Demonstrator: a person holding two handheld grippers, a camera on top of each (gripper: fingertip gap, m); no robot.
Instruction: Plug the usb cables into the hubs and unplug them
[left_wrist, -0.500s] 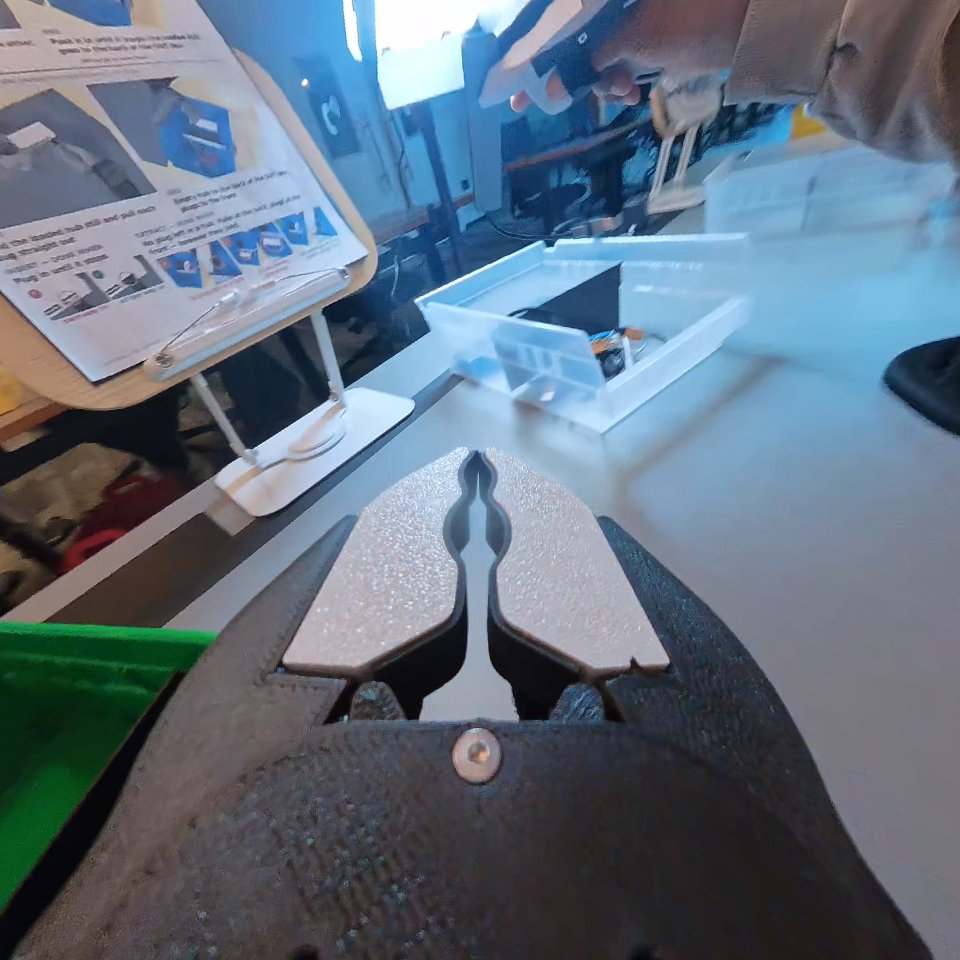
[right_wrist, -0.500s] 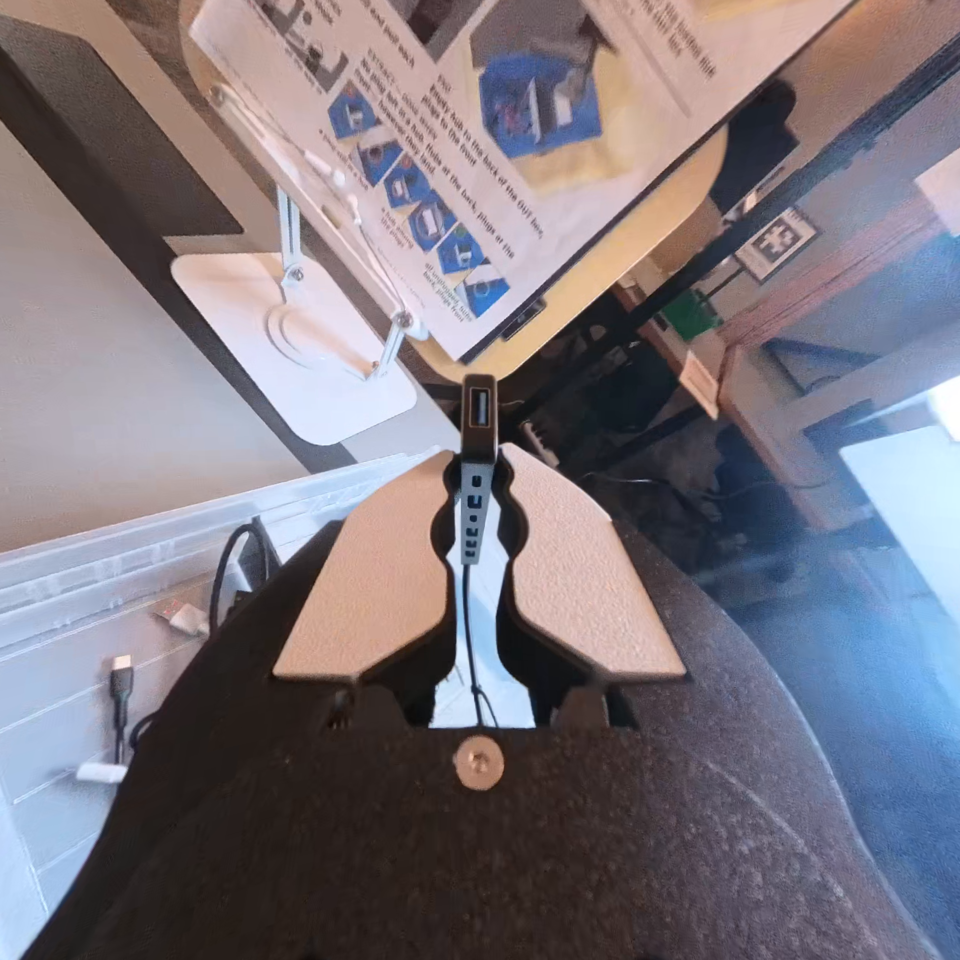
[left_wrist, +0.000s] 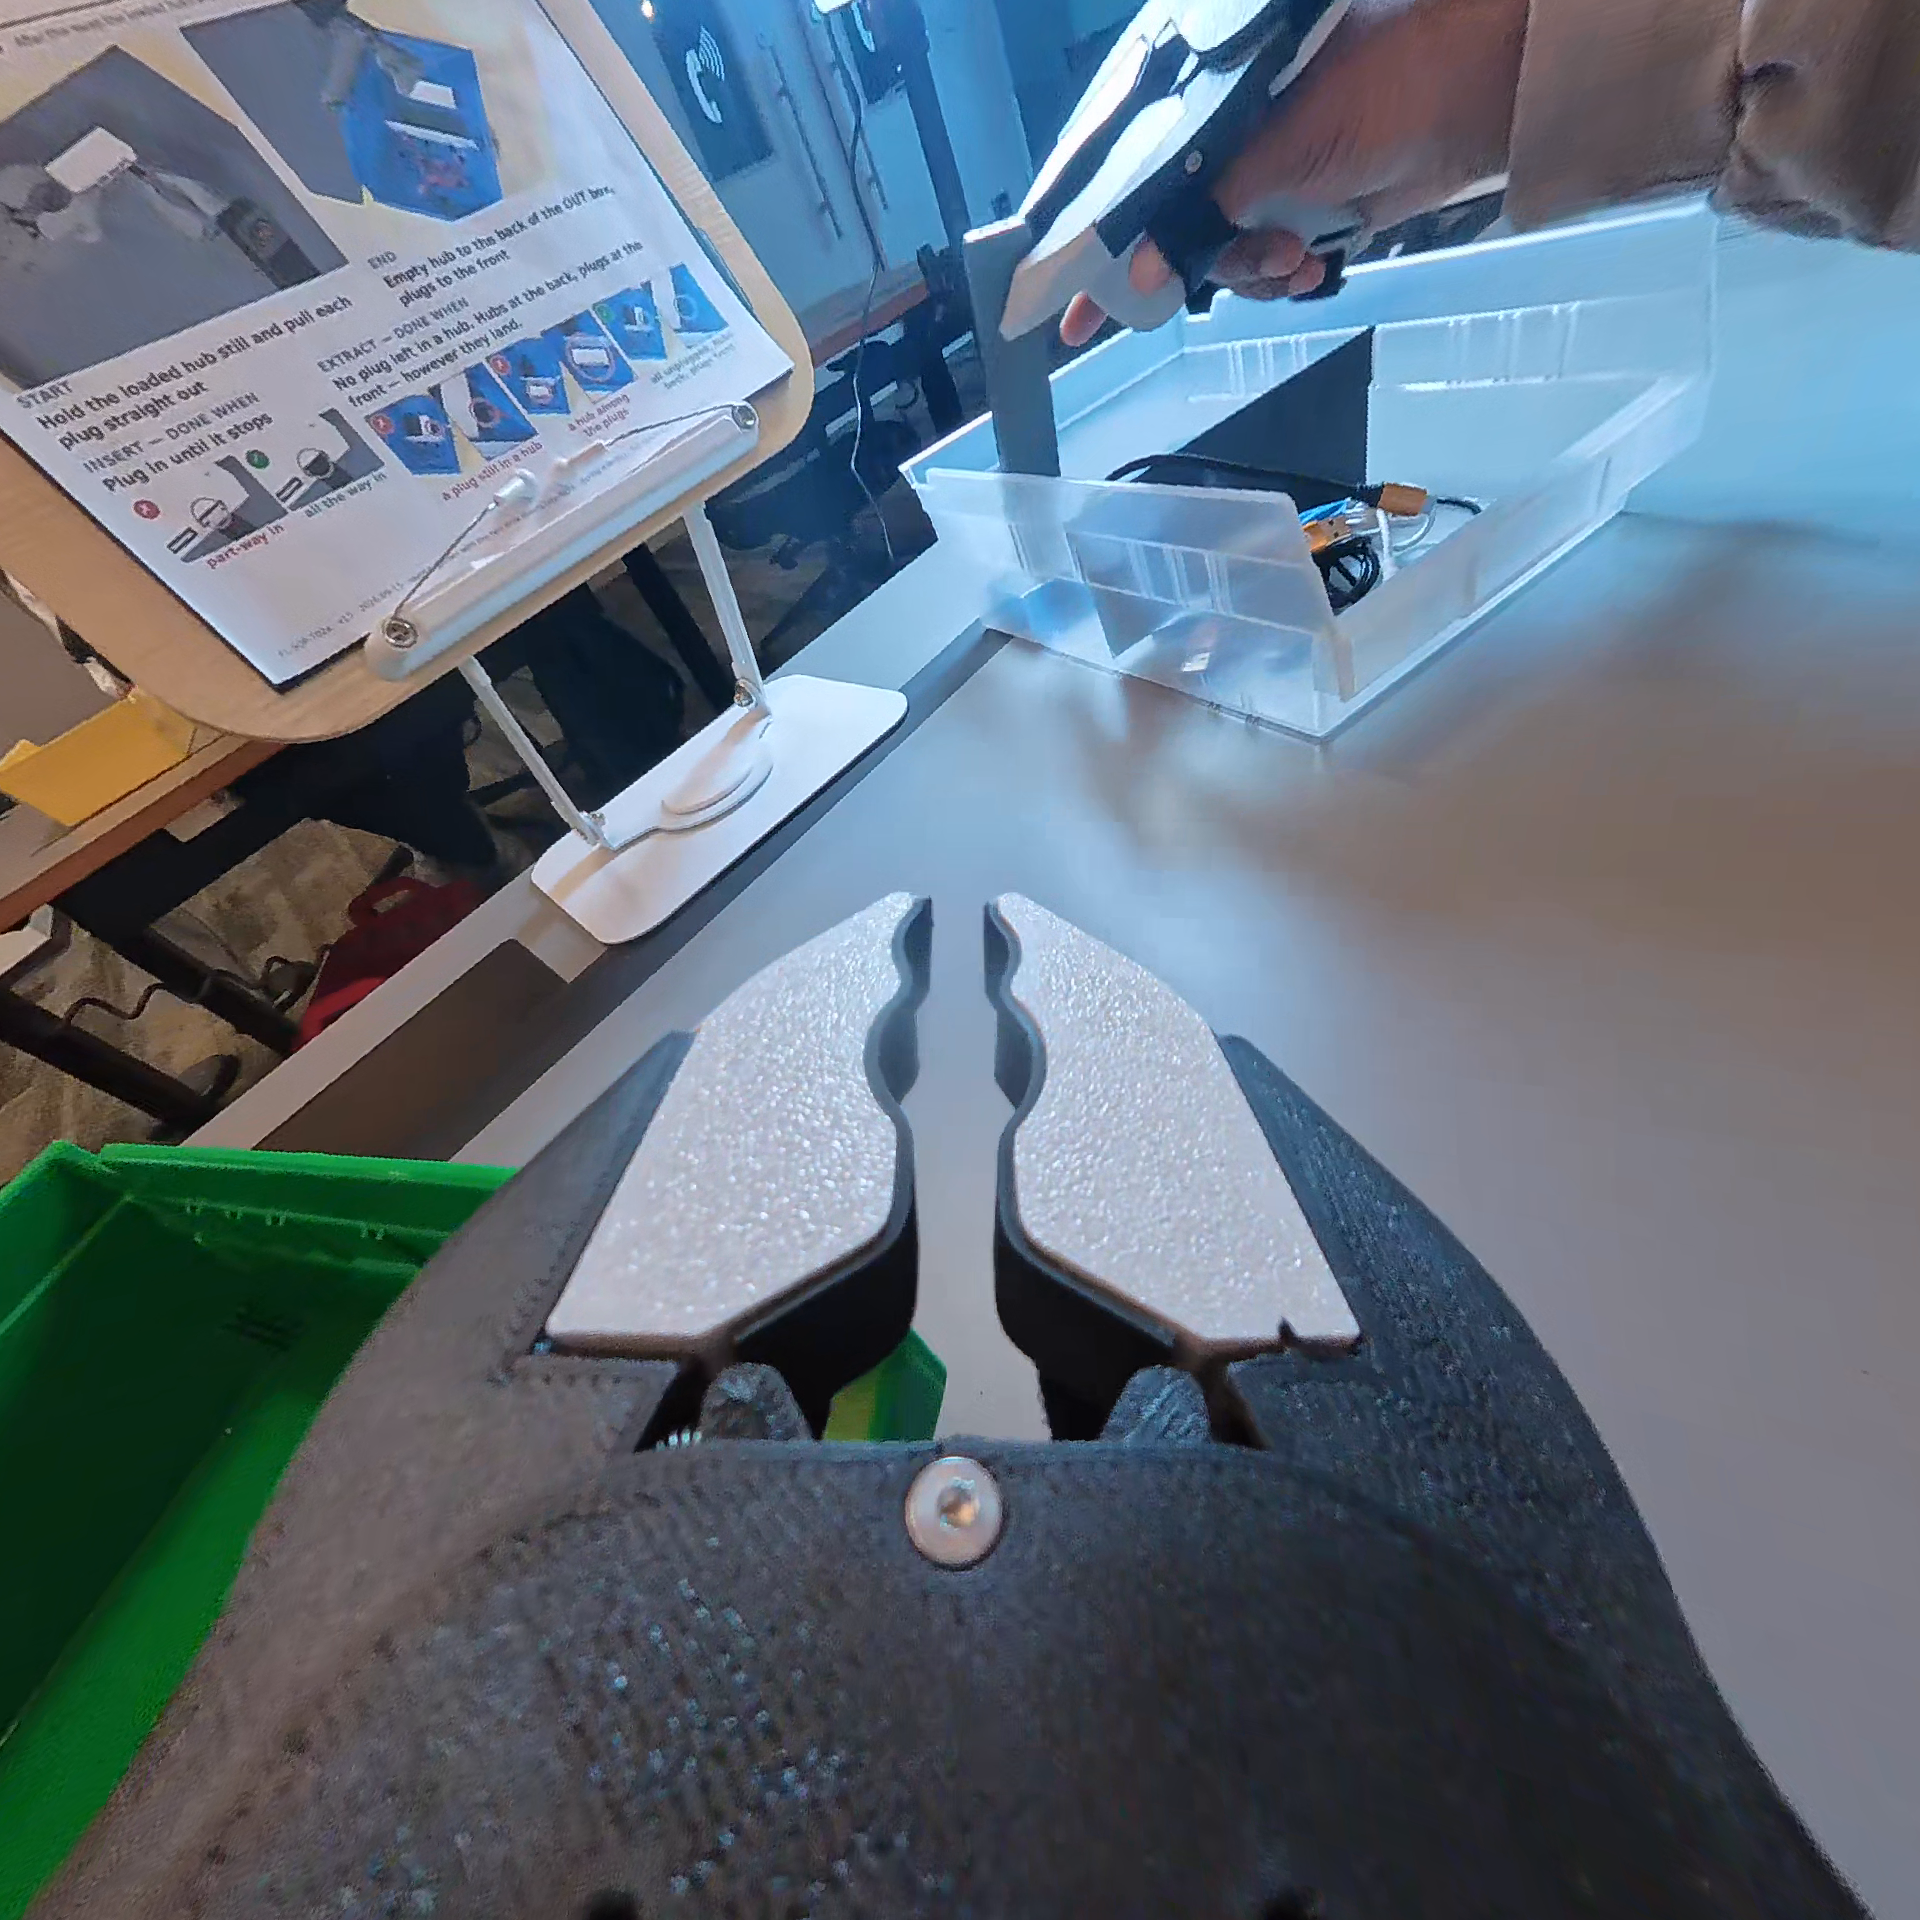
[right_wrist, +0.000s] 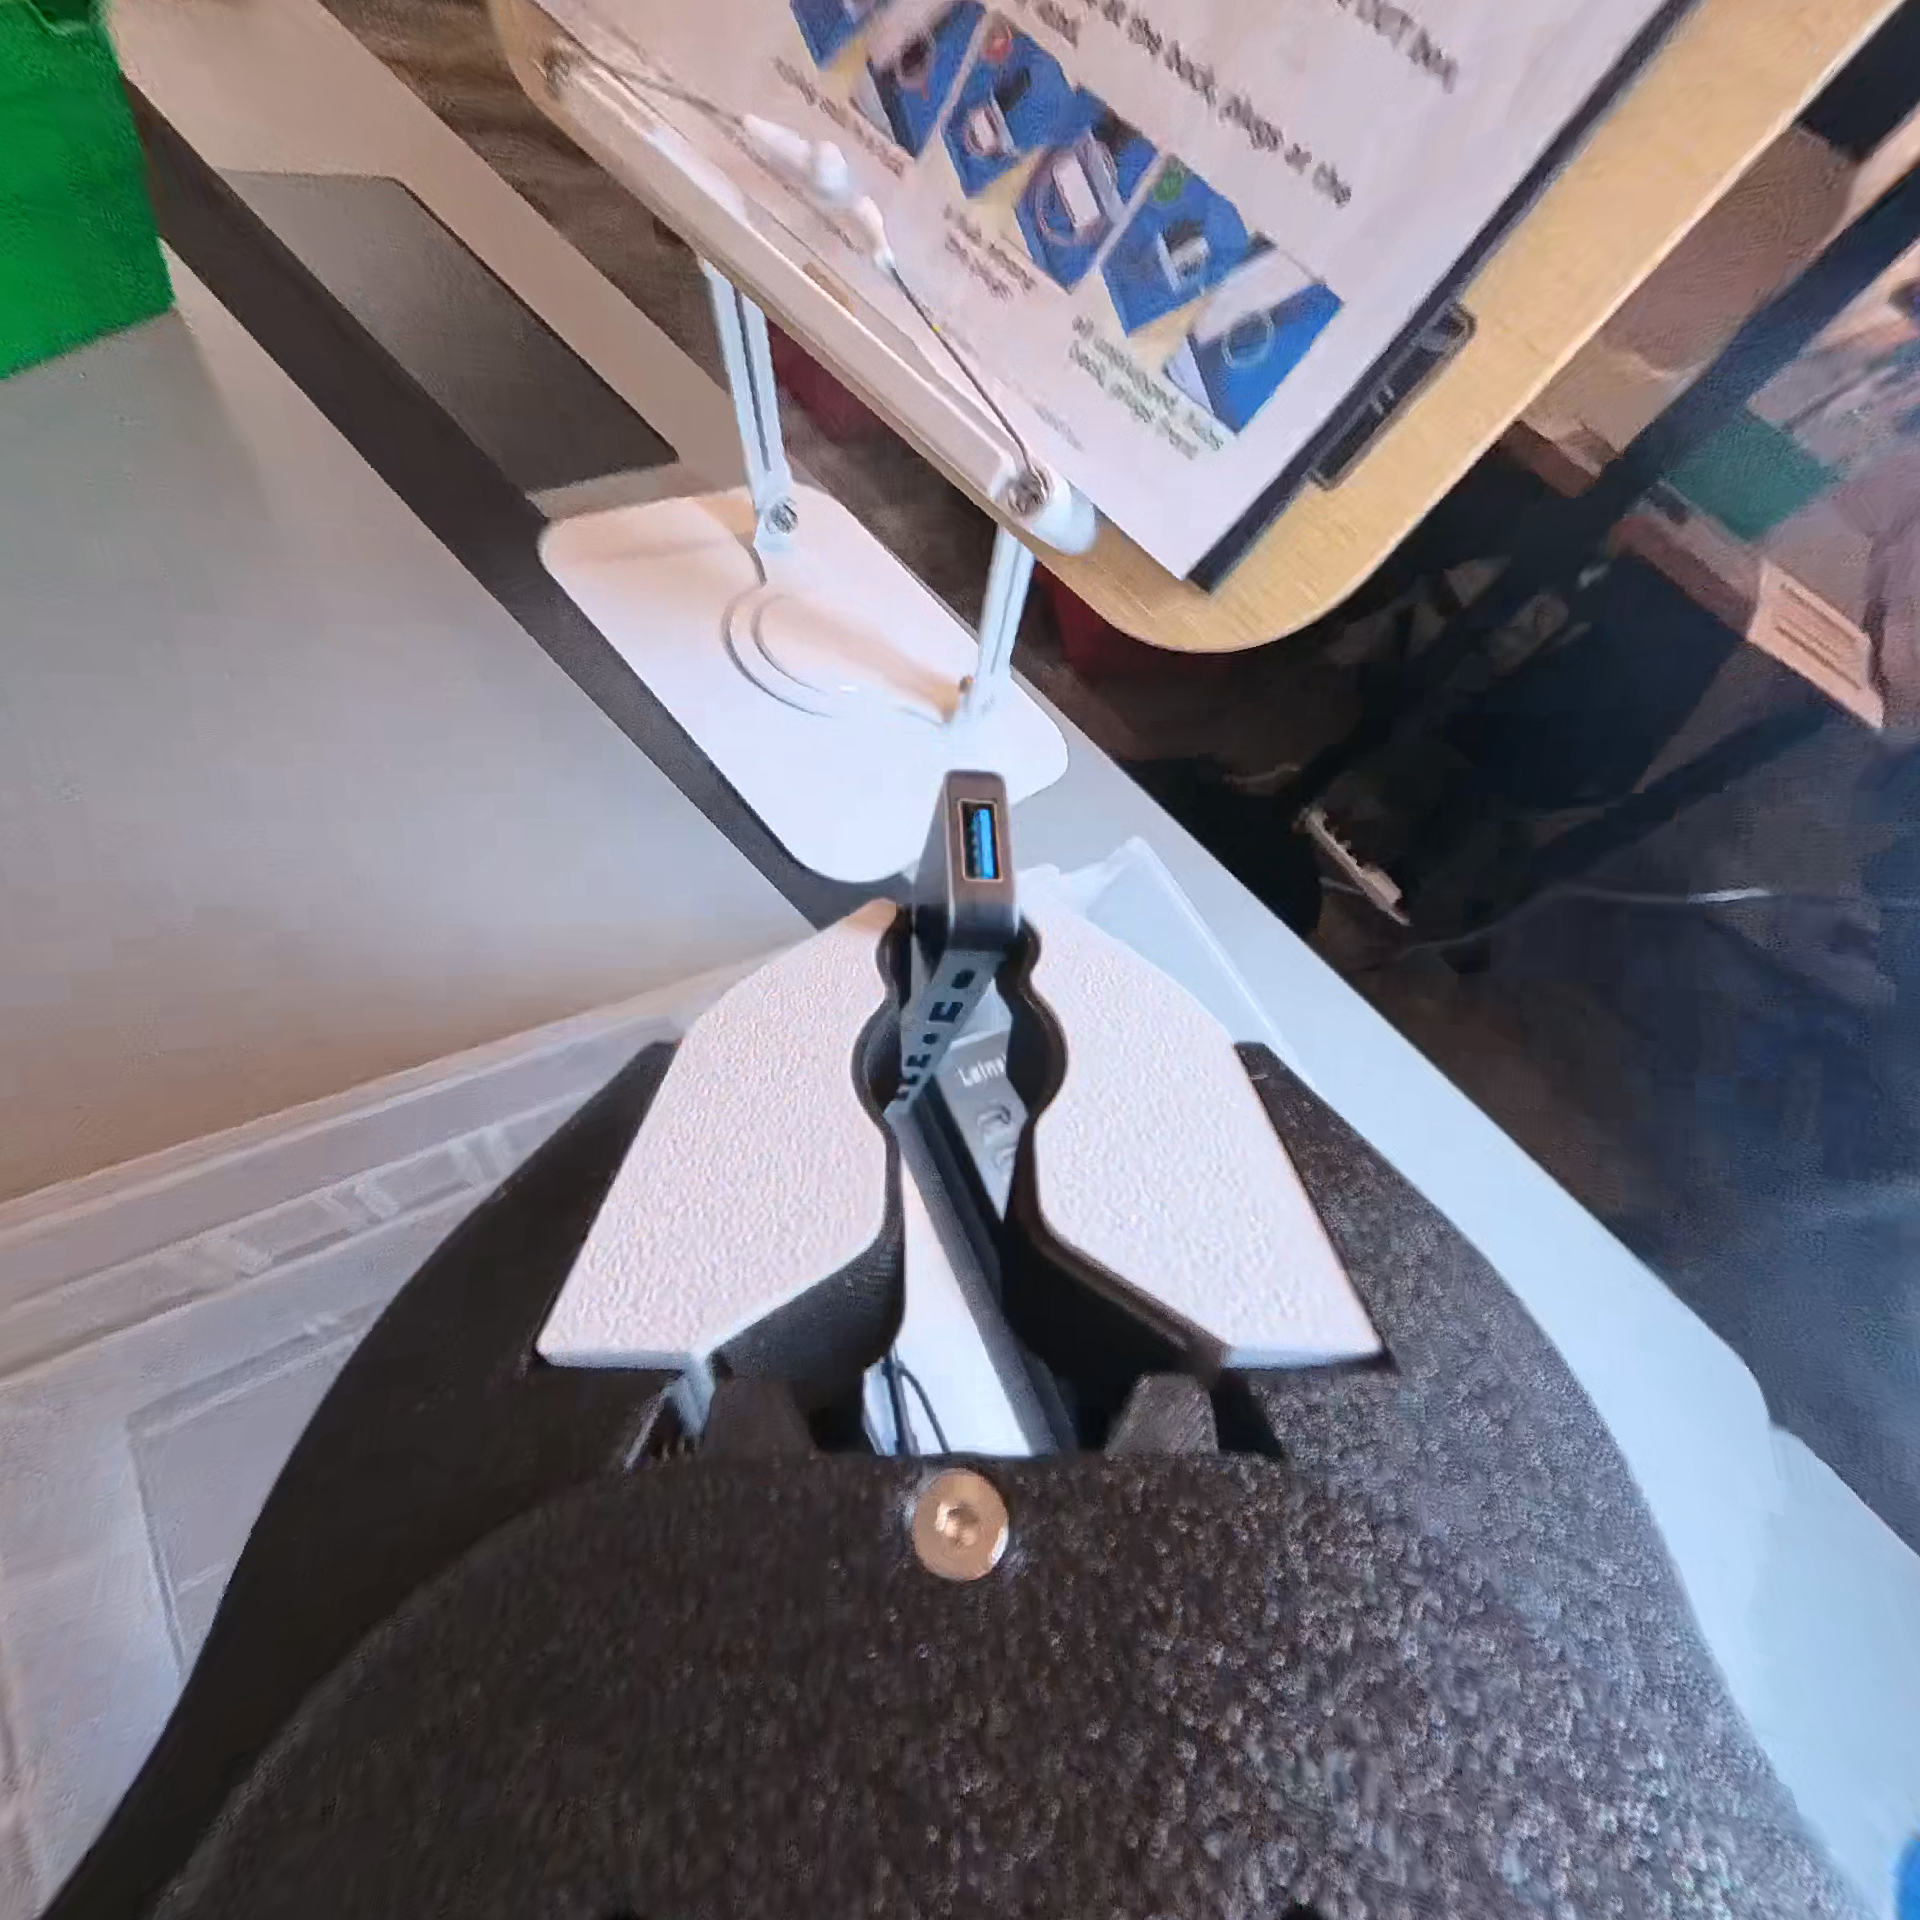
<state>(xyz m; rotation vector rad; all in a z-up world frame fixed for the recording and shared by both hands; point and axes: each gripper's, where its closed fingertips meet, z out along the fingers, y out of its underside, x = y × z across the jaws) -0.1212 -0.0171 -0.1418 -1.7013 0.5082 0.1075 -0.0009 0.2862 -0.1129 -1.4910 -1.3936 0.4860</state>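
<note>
My right gripper (right_wrist: 961, 925) is shut on a slim grey USB hub (right_wrist: 971, 862), whose blue port end sticks out past the fingertips. In the left wrist view a hand holds that gripper (left_wrist: 1023, 275) high at the top right, and the hub (left_wrist: 1013, 364) hangs upright over the left end of a clear plastic tray (left_wrist: 1195, 582). Black and orange-tipped USB cables (left_wrist: 1351, 530) lie in the tray. My left gripper (left_wrist: 956, 914) is empty, its jaws a narrow gap apart, low over the grey table (left_wrist: 1455, 935), well short of the tray.
A document stand with a white base (left_wrist: 717, 800) and a printed sheet (left_wrist: 364, 312) stands at the table's left edge, also in the right wrist view (right_wrist: 810, 665). A green bin (left_wrist: 156, 1299) sits by my left gripper. The clear tray wall (right_wrist: 260, 1195) lies under my right gripper. My hands' fingertips stand some 35 cm from each other.
My left gripper's jaws have parted slightly from nearly touching. My right gripper has come nearer the document stand and the tray's left end, and the hub has turned a little in its grip.
</note>
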